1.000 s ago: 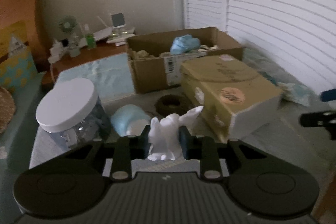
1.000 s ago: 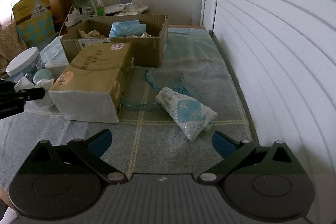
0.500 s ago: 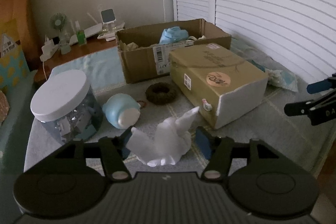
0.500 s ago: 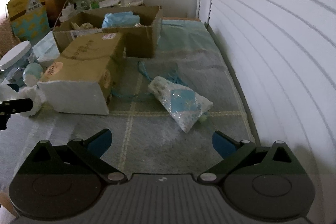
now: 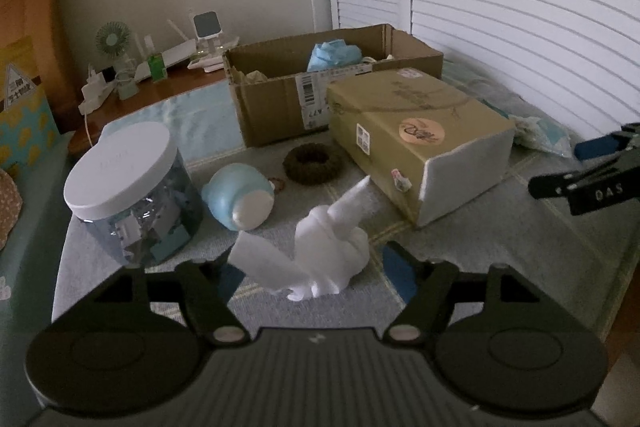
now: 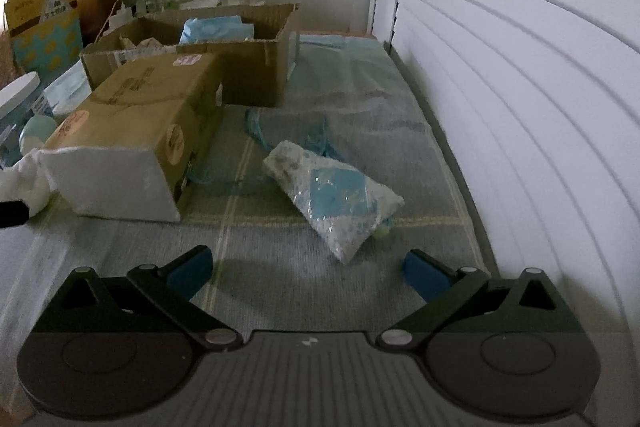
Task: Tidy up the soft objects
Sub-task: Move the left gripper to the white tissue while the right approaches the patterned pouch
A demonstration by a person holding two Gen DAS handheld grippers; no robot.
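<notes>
Two cardboard boxes (image 5: 416,131), one jar (image 5: 132,187), perhaps four soft items (image 5: 328,247)

Probably home bedroom: wooden headboard (image 5: 28,27), louvered shutters (image 5: 500,7), cluttered bedside shelf (image 5: 160,83).

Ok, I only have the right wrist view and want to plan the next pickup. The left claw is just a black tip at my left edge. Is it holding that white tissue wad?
Observer: No. The left claw has its jaws opening, and the white tissue wad sits on the bedcover between them, unsqueezed.
Operator: Anything soft hidden behind the tan box?
Observer: Yes, a dark fuzzy ring lies flat beside the tan box, in front of the open carton.
Operator: What's next to it?
Observer: A pale blue pot on its side, between the ring and the white-lidded jar.
</notes>
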